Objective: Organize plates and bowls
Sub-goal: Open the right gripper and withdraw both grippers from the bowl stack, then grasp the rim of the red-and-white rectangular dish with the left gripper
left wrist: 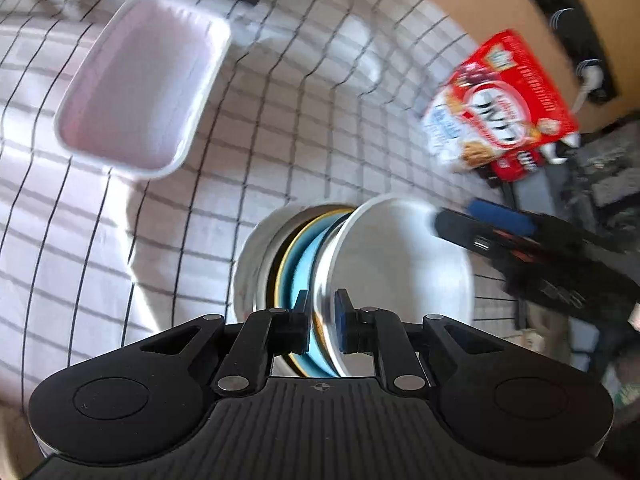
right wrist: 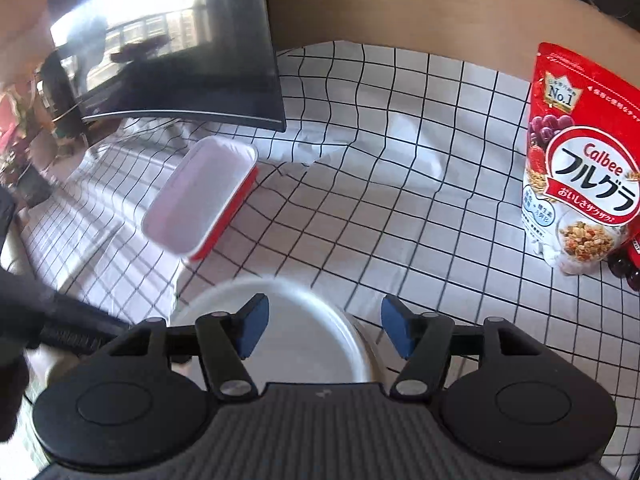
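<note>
My left gripper (left wrist: 323, 312) is shut on the rim of a white bowl (left wrist: 400, 260), held tilted on its side. Behind it stand a light blue plate with a gold rim (left wrist: 298, 256) and a white dish (left wrist: 256, 256), stacked close together. My right gripper (right wrist: 324, 328) is open and empty, hovering just above the same white bowl (right wrist: 288, 328). The right gripper (left wrist: 480, 236) also shows in the left wrist view, at the bowl's far rim.
A white rectangular tray with red outside (right wrist: 200, 196) lies on the checked tablecloth (right wrist: 380, 200); it shows in the left wrist view too (left wrist: 140, 84). A red cereal bag (right wrist: 580, 160) stands at the right. A dark monitor (right wrist: 172, 44) stands at the back left.
</note>
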Available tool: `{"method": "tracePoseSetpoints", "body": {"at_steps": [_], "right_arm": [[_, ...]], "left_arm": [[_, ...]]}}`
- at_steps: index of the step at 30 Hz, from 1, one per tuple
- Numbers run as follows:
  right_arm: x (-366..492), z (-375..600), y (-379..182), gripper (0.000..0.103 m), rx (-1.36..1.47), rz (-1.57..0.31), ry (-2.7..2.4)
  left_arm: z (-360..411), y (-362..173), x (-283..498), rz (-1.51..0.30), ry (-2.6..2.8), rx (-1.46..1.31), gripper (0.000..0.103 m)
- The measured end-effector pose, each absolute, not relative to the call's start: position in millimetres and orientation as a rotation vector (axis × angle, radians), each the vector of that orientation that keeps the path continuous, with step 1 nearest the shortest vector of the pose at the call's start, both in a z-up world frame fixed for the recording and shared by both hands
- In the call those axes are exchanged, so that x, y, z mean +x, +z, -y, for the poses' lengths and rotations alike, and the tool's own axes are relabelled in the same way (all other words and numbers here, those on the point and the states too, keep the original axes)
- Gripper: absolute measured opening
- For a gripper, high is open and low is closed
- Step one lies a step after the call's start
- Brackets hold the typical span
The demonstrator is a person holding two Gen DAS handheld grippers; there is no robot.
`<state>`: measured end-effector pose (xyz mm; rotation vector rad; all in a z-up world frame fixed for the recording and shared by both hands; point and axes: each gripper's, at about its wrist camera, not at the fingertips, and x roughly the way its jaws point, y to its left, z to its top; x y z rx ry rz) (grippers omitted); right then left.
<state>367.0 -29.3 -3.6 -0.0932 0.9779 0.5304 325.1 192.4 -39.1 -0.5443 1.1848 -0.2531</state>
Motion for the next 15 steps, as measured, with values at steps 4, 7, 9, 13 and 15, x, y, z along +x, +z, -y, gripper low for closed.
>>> {"method": "tracePoseSetpoints", "body": {"at_steps": [4,7,9,13,15], "right_arm": [[373.0,10.9,8.6,0.063,-0.017,-1.006,0.527],[375.3,0.8,28.6,0.063,0.054,-0.989,0.539],[380.1,-10.2,41.1,0.063,0.086,-0.990,0.538],[405.8,-41.5,41.8,0.061,0.165,-1.075,0.584],[422.8,-61.9,30.3,0.055,0.144,-1.112,0.584]], "left_arm": [[-230.6,-12.7,314.8,-1.062,-0.298,-0.556,0.014],[-278.7,7.6,313.1,-0.916,-0.280,-0.588,0.014],[-307.5,15.2,321.4,-0.871,-0.257,-0.636,0.012],[-328.0,25.1,346.3,-0.802,-0.122,-0.487,0.012],[-331.0,14.9,364.4,-0.813,-0.058,-0.407,0.016]]}}
